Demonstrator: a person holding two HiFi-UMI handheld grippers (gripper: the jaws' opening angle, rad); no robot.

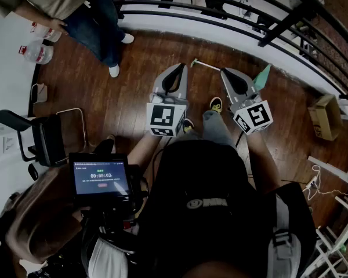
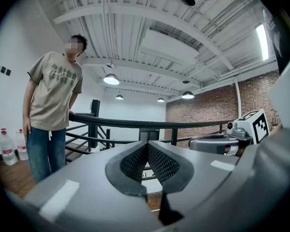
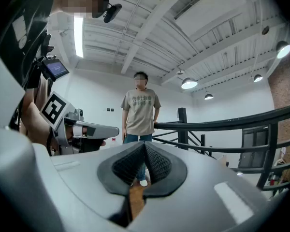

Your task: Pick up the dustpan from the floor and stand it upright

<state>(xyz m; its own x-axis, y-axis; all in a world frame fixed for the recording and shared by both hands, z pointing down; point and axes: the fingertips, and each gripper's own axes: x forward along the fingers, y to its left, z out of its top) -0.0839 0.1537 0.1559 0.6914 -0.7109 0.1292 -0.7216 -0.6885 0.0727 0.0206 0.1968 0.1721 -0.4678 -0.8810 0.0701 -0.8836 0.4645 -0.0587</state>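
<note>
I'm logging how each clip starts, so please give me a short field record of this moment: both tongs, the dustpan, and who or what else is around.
left tongs: shut, empty, off the floor
right tongs: shut, empty, off the floor
teal plastic dustpan: on the brown wooden floor, partly hidden behind the right tongs, not yet touched
pale green stick: lying on the floor beyond the tong tips; whether it joins the dustpan cannot be told
bystander: standing beside the black metal railing
</note>
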